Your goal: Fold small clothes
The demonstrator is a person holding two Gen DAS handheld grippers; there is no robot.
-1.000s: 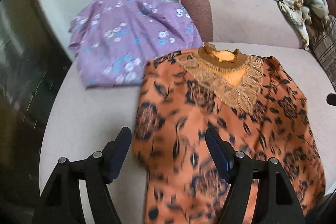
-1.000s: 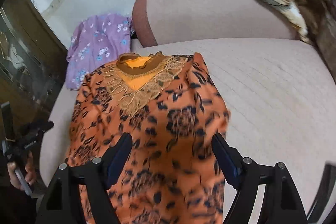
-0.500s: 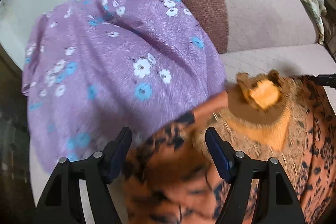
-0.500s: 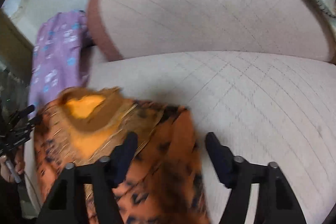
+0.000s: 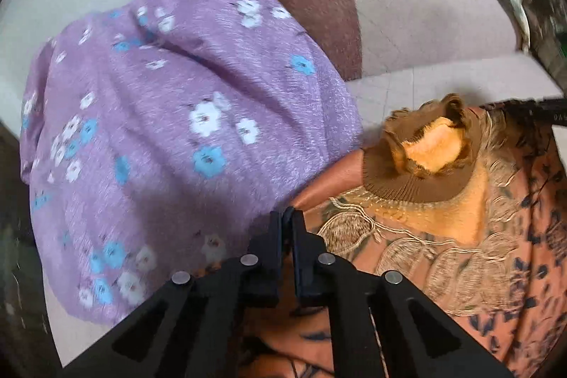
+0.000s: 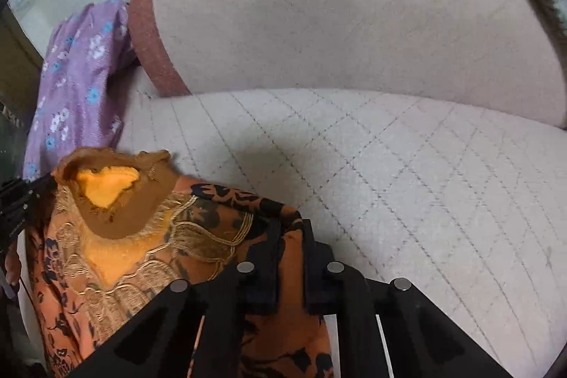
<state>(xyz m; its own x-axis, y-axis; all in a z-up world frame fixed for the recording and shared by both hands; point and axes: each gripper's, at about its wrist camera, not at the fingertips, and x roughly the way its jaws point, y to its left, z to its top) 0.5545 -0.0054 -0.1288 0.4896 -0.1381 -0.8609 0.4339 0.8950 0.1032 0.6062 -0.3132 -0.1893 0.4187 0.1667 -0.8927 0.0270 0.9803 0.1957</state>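
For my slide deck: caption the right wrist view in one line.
Right gripper pinches the shoulder edge of an orange black-patterned blouse on a quilted beige sofa seat.

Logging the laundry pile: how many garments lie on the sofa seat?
2: the orange top in front, both grippers clamped on its shoulders, and the purple dress beside it. Cloth at the far edge is unclear.

orange floral top point(image 6: 149, 257) lies flat on sofa, brown collar upward.
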